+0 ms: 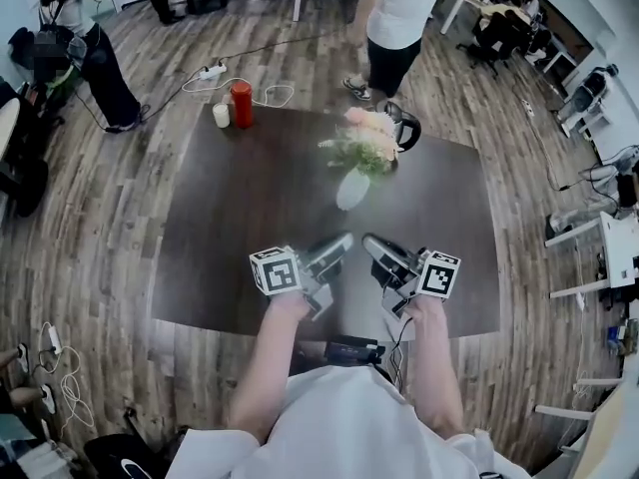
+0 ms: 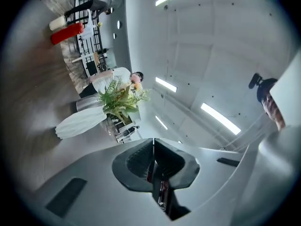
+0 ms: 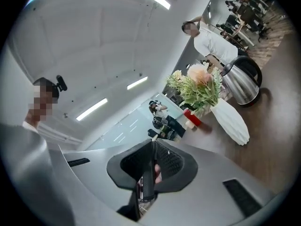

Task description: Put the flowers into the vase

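A white vase [image 1: 351,190] stands on the dark table [image 1: 230,228], a little right of its middle, with pink flowers and green leaves [image 1: 364,143] in it. Both grippers hover near the table's front edge, well short of the vase. My left gripper [image 1: 344,239] and right gripper [image 1: 369,240] point toward it, tips close together. In the left gripper view the jaws [image 2: 153,142] are shut with nothing between them, and the vase [image 2: 80,121] and flowers [image 2: 120,98] lie ahead. The right gripper [image 3: 153,142] is also shut and empty, facing the vase [image 3: 230,121] and flowers [image 3: 197,86].
A red cylinder [image 1: 241,104] and a small white cup [image 1: 221,115] stand at the table's far left edge. A steel kettle [image 1: 403,126] sits just behind the flowers. One person [image 1: 399,18] stands beyond the table, another [image 1: 90,38] at far left. Cables lie on the wooden floor.
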`<act>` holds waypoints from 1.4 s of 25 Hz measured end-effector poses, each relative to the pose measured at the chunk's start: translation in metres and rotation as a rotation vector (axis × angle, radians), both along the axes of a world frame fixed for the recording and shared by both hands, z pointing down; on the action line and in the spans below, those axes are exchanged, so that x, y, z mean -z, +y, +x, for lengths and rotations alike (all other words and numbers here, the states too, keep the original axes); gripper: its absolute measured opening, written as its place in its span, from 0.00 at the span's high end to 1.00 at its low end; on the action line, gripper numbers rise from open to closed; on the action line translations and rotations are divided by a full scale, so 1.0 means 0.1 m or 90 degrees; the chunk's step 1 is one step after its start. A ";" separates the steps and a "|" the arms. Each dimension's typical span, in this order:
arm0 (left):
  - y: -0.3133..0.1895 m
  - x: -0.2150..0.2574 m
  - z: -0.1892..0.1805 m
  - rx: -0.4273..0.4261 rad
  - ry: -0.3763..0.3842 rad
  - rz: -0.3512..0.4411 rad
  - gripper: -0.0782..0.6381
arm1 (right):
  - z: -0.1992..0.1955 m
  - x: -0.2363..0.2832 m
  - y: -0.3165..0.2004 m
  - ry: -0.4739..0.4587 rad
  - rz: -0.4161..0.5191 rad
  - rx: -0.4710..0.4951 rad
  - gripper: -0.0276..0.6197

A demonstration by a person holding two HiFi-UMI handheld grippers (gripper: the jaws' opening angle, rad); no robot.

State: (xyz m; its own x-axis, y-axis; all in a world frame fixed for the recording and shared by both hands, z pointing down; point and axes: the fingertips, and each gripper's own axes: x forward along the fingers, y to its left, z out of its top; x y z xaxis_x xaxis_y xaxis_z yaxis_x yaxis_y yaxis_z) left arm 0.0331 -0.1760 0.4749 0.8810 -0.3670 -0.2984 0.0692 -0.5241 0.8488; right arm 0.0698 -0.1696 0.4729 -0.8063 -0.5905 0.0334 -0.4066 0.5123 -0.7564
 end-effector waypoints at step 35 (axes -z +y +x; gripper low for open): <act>1.53 0.43 0.52 0.134 -0.104 0.047 0.88 | 0.60 0.52 1.41 -0.130 0.093 0.101 0.91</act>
State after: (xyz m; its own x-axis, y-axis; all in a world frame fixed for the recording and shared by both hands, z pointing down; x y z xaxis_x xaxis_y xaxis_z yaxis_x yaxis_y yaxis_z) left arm 0.0851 -0.0233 0.4315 0.8264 -0.5296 -0.1914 -0.1823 -0.5732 0.7989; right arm 0.1297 -0.0287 0.4206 -0.8702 -0.4430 -0.2155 -0.1593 0.6670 -0.7279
